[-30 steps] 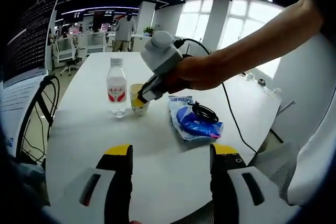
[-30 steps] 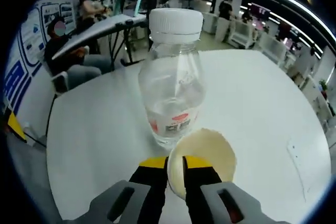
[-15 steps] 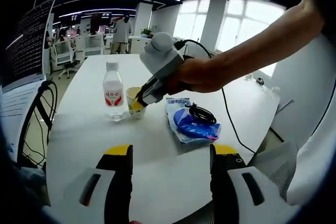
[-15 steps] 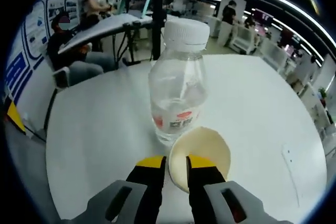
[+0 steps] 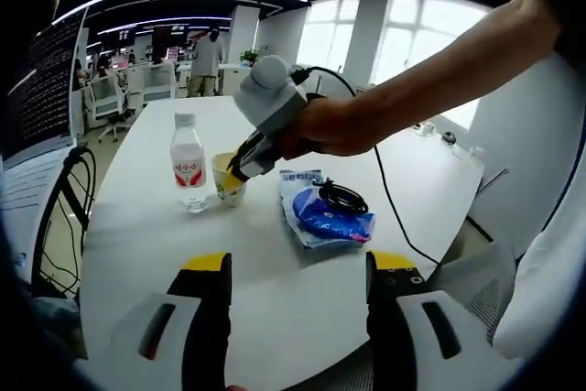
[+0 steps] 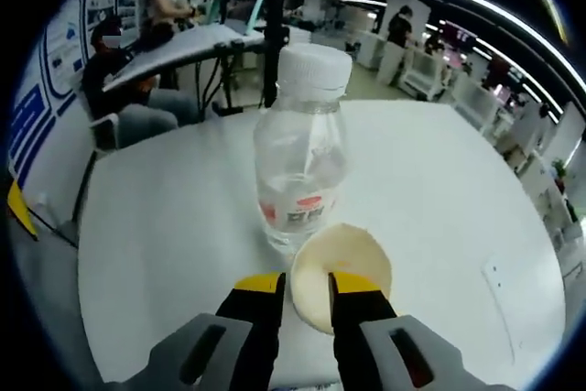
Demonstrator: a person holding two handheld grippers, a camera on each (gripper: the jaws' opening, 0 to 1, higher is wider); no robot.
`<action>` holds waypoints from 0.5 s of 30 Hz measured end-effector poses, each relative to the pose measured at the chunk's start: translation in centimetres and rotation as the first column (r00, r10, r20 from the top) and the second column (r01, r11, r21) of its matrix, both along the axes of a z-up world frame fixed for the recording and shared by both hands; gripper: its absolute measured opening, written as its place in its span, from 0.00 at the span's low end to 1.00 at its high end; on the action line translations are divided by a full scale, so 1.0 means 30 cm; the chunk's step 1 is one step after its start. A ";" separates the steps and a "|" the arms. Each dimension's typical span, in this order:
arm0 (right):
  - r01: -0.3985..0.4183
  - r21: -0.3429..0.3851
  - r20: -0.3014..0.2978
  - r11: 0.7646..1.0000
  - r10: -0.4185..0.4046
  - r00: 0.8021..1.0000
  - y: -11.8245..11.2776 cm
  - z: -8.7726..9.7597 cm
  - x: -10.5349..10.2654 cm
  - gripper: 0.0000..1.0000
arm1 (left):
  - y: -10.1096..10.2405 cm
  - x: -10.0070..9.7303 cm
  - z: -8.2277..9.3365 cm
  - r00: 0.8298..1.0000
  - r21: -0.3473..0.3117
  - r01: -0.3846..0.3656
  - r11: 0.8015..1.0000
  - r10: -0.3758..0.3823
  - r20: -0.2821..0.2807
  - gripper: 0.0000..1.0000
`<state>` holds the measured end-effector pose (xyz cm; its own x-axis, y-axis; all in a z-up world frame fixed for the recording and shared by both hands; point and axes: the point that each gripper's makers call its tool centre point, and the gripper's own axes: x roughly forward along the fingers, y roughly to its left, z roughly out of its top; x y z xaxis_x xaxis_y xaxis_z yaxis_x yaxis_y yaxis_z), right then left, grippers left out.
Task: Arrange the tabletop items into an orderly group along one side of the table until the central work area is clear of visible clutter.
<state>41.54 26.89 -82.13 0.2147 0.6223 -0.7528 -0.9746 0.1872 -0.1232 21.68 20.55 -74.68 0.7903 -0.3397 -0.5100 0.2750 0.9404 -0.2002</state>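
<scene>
- Jaws of the right gripper (image 6: 307, 295) are straddling the near rim of the paper cup (image 6: 339, 272), one inside and one outside, with a sliver of gap showing, so whether they are pinching the wall is hard to tell.
- Cup is sitting just beside the water bottle (image 6: 302, 171), right of it in the left gripper view.
- Left gripper (image 5: 298, 272) is hanging wide open and empty over the near table (image 5: 275, 281).
- Blue packet (image 5: 325, 212), cable lying on it, is resting further right.
- Releasing well probably means parting the jaws fully, then lifting straight up so nothing is nudging the bottle.
</scene>
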 end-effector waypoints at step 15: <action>-0.084 0.036 0.039 0.996 0.082 0.996 -0.108 0.043 -0.134 0.31 | -0.073 0.003 -0.006 1.000 0.017 0.029 0.999 -0.029 -0.010 0.57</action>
<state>37.51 23.65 -80.83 0.1888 0.6667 -0.7210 -0.9817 0.1112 -0.1543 21.76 18.36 -74.84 0.7755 -0.3535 -0.5232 0.3000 0.9354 -0.1872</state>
